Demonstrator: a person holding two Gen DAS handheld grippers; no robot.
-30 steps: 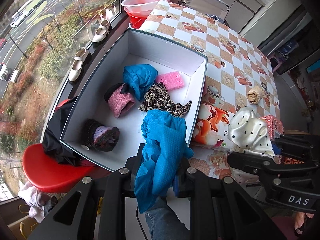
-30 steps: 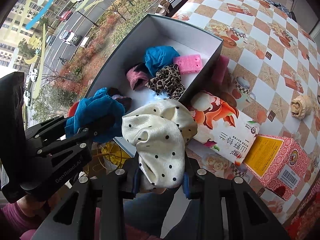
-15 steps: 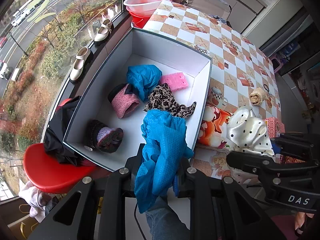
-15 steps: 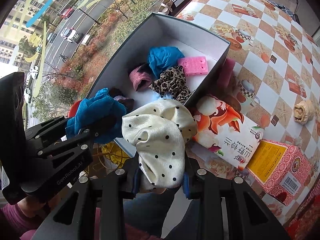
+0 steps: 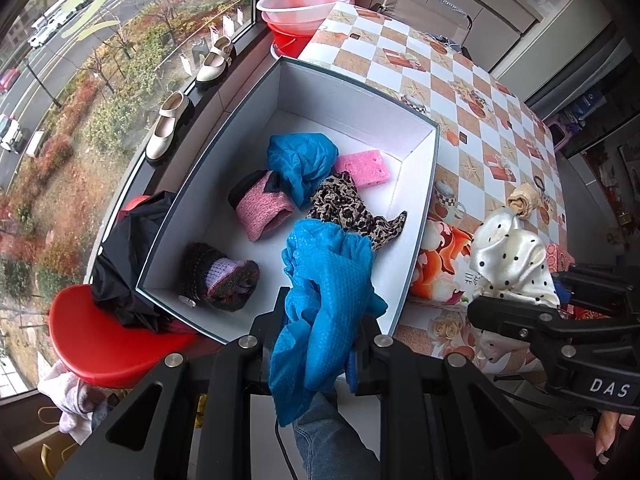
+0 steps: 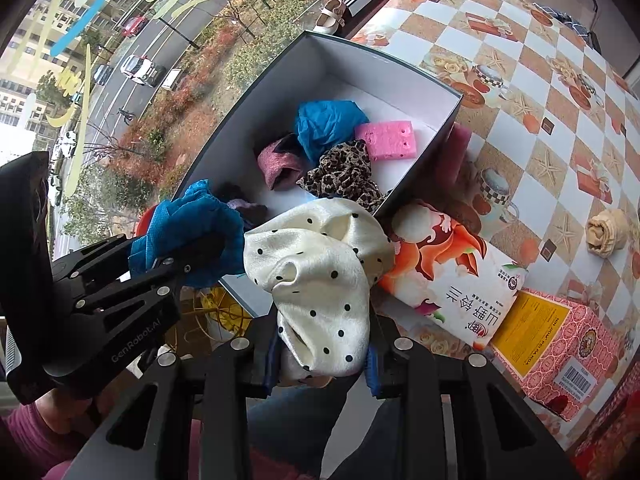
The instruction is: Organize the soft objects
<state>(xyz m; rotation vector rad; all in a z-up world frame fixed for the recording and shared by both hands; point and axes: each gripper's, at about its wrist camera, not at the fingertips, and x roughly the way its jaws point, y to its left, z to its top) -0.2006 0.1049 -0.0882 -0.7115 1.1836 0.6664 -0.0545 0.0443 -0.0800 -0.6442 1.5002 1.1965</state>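
My left gripper (image 5: 316, 344) is shut on a blue mesh cloth (image 5: 324, 292) and holds it over the near edge of the open white box (image 5: 420, 200). My right gripper (image 6: 320, 344) is shut on a cream polka-dot cloth (image 6: 320, 264), held just outside the box's near right corner. Inside the box lie a blue cloth (image 5: 300, 160), a pink sponge (image 5: 364, 168), a leopard-print cloth (image 5: 348, 208), a pink knit piece (image 5: 264, 208) and a dark knit sock (image 5: 224, 276). A beige rolled cloth (image 6: 604, 232) lies on the table to the right.
A tissue pack (image 6: 452, 268) and a red patterned carton (image 6: 560, 344) lie right of the box on the checked tablecloth (image 6: 520, 80). A second pink sponge (image 6: 452, 152) leans outside the box wall. A red stool (image 5: 100, 340) with dark clothing, and a window ledge with shoes (image 5: 168, 128), are on the left.
Both grippers have pulled back and up a little with their cloths still held; the box appears slightly farther off. Nothing was let go.
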